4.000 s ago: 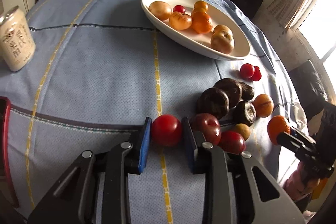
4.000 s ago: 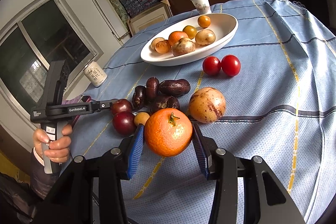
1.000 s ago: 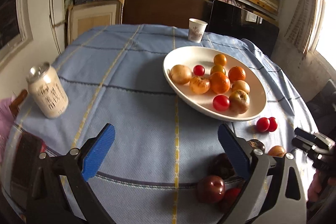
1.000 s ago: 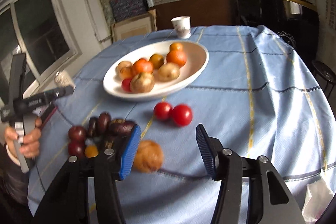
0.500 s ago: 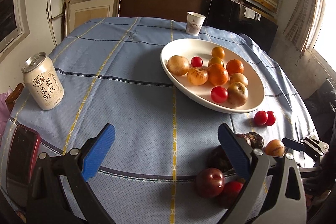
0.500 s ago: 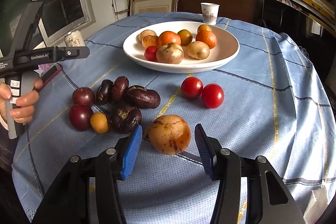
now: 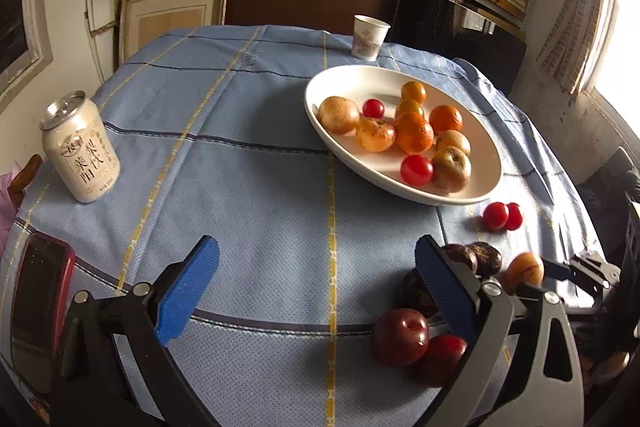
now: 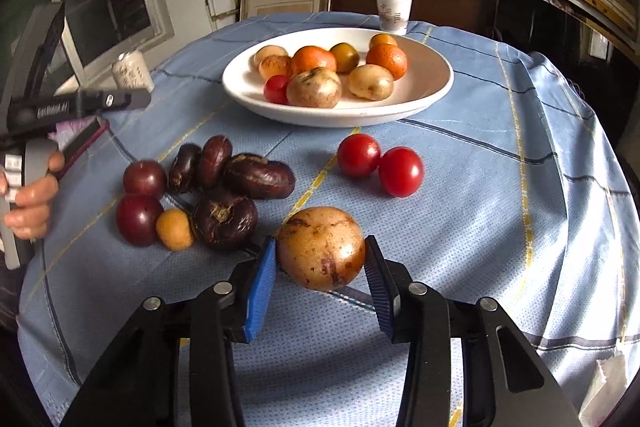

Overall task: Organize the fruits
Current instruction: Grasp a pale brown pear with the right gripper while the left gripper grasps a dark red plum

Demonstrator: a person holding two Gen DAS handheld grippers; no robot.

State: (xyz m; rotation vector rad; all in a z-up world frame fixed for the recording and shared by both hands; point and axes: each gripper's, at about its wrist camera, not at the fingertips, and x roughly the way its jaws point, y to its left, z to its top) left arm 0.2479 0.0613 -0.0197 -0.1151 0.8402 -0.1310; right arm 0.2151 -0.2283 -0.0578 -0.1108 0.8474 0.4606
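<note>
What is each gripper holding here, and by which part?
Left gripper: open, empty. Right gripper: jaws closing on the brown round fruit, one blue pad at each side; firm grip cannot be confirmed.

Blue-clothed table [image 7: 256, 183], white dish [image 7: 486, 163], can [image 7: 82, 153]

A blue-padded right gripper [image 8: 320, 267] closes around a speckled brown fruit [image 8: 321, 247] on a blue tablecloth [image 8: 500, 207]. Behind it lie two red tomatoes [image 8: 380, 165], a cluster of dark purple fruits [image 8: 224, 187], and a white bowl [image 8: 432, 83] of mixed fruit. At far left, a hand [image 8: 34, 199] holds the left gripper [image 8: 136, 99].
</note>
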